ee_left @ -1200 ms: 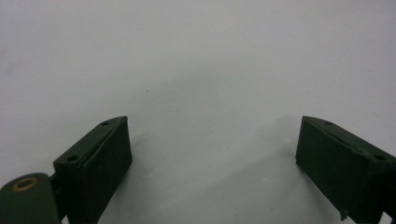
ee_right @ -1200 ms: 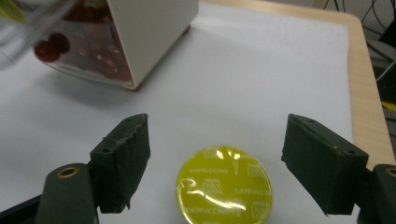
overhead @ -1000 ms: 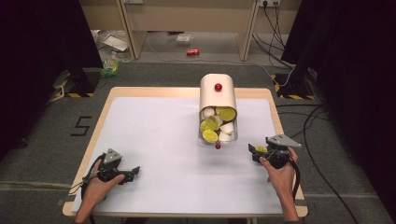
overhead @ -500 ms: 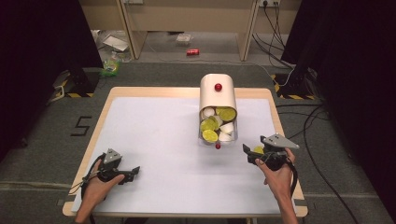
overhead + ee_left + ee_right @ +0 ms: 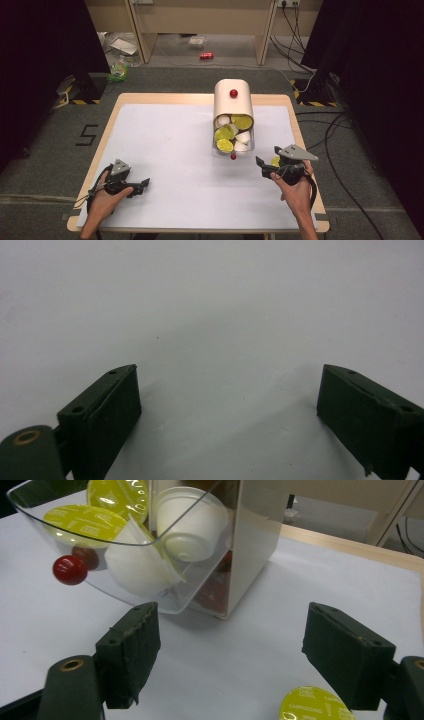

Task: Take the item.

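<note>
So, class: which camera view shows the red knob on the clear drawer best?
The right gripper view: the red knob is large and sharp on the clear drawer. In the high view the knob is a tiny dot.
</note>
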`<act>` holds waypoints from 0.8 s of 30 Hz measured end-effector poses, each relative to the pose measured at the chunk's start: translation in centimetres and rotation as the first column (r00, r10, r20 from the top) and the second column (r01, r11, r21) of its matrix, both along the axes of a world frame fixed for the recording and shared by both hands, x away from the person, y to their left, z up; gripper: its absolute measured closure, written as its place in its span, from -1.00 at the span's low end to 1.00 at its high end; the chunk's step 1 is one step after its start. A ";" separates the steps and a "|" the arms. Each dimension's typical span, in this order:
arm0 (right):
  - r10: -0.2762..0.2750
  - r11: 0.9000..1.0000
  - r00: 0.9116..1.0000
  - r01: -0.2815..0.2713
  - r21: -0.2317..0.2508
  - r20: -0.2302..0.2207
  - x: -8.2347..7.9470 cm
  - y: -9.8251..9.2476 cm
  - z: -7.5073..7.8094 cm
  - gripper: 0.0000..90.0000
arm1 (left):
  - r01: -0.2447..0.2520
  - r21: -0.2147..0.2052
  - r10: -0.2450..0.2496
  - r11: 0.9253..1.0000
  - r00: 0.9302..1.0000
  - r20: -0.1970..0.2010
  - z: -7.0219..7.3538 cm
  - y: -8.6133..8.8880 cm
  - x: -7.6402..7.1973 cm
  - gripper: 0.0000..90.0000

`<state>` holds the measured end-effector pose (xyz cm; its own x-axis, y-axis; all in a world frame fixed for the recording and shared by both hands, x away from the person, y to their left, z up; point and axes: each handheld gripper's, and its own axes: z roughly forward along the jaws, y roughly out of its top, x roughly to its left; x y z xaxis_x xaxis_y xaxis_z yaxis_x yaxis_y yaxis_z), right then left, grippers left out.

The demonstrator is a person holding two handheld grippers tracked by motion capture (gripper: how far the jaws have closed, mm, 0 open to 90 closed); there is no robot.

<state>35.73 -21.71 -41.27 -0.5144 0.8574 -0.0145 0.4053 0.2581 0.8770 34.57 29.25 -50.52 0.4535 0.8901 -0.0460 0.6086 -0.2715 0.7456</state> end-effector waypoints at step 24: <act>0.065 0.998 0.998 -0.065 0.003 0.018 -0.7 1.8 1.0 -0.49 | 0.000 -0.002 0.000 1.000 1.000 0.000 0.0 0.0 0.0 -0.78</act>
<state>34.98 -19.94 -40.29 -0.5689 0.8221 -0.0218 0.3715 0.2806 0.8850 34.57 29.26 -50.52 0.4533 0.8901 -0.0481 0.6087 -0.2696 0.7462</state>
